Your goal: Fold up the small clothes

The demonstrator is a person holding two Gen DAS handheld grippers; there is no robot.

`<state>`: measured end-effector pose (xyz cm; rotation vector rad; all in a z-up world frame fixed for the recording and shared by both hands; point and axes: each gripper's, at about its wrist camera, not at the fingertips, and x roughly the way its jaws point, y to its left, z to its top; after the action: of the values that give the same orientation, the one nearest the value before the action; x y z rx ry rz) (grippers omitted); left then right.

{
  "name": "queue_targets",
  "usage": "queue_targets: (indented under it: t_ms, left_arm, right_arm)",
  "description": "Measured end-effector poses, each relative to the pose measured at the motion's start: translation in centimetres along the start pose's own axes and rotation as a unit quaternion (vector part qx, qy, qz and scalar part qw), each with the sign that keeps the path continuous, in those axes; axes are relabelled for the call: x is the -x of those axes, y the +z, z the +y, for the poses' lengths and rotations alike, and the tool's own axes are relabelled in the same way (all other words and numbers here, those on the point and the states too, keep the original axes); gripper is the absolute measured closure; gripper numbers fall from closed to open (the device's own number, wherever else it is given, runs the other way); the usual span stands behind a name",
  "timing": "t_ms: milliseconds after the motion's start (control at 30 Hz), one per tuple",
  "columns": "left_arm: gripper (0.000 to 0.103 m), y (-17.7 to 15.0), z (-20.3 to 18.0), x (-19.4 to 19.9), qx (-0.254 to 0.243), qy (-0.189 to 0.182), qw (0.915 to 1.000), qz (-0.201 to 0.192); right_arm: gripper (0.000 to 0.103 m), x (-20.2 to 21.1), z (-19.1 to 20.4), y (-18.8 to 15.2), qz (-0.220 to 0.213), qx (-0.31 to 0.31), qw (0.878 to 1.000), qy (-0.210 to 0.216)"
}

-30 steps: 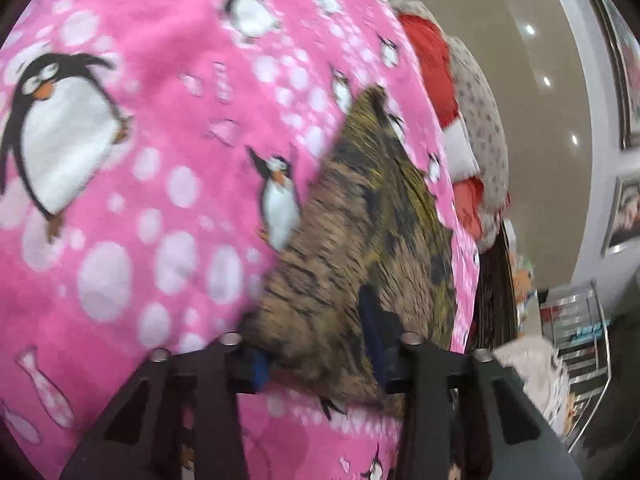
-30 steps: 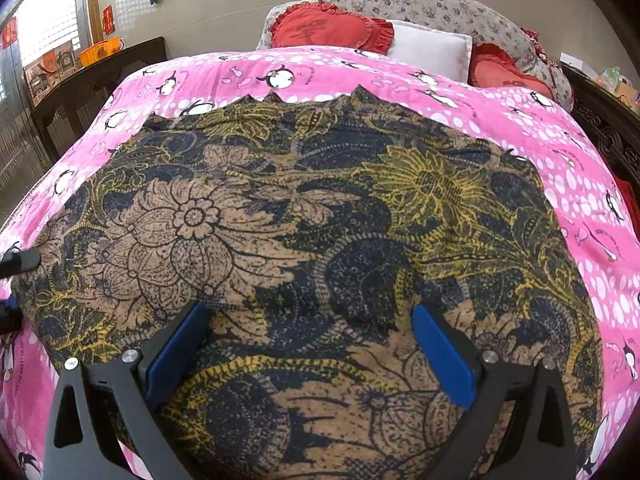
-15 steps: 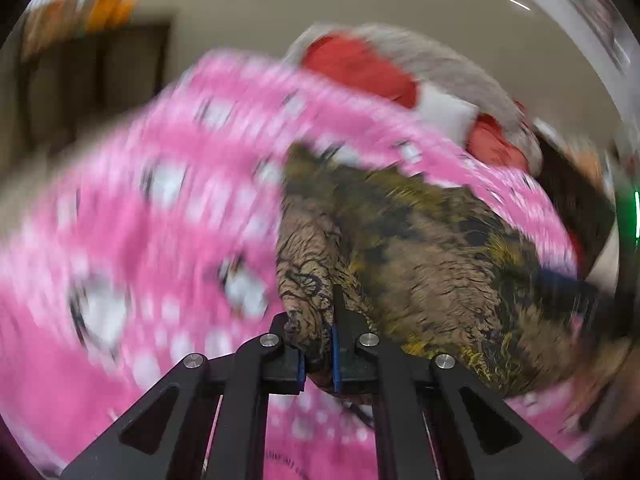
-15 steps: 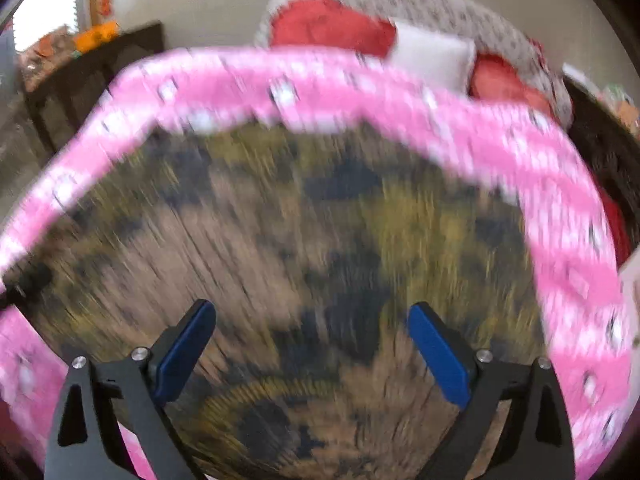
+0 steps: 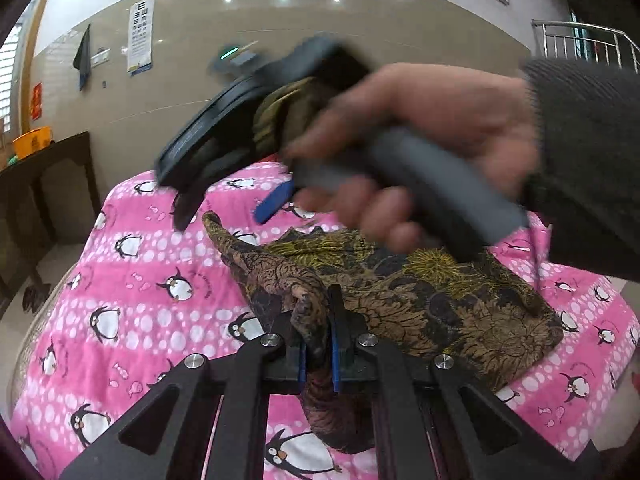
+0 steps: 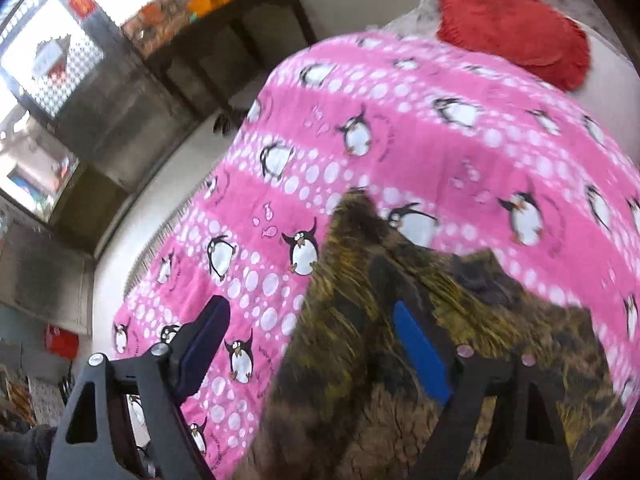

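Note:
A brown, black and yellow floral garment (image 5: pixel 420 300) lies on a pink penguin blanket (image 5: pixel 140 312). My left gripper (image 5: pixel 318 344) is shut on a bunched edge of the garment and holds it lifted off the blanket. My right gripper (image 6: pixel 308 348) is open and empty, hovering above the garment's left edge (image 6: pixel 360 360); the right wrist view is blurred. In the left wrist view the right gripper (image 5: pixel 232 204) shows above the garment, held in a hand, its blue pads apart.
Red heart pillow (image 6: pixel 516 24) and patterned pillows lie at the bed's head. A dark wooden table (image 5: pixel 44 184) stands left of the bed, with an orange basin (image 5: pixel 34 142) on it. The blanket's edge (image 6: pixel 160 264) drops to the floor on the left.
My left gripper closed on the garment's edge and lifted it. My right gripper swung left across the garment toward its left edge, staying open.

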<state>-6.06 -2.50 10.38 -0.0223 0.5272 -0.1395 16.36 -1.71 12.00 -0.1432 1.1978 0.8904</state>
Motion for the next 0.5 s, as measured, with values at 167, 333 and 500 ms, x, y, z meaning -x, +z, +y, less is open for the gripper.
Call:
queue_targets:
  t_ms: [167,333,500]
  left_arm:
    - [0.103,0.3,-0.4,0.4,-0.002,-0.015,0.9999,-0.005]
    - [0.103,0.4,-0.8,0.6,-0.007,-0.029,0.9995,-0.011]
    - [0.103,0.7,-1.5,0.8,-0.011,-0.046,0.9988,-0.012]
  right_arm:
    - [0.047,-4.3,1.0,2.1,0.073,0.047,0.991,-0.099]
    - [0.066,-3.6,-1.1,3.3,0.057,0.009,0.991,-0.122]
    - [0.093,-1.3,-3.1,3.0,0.045,-0.018,0.994,-0.098]
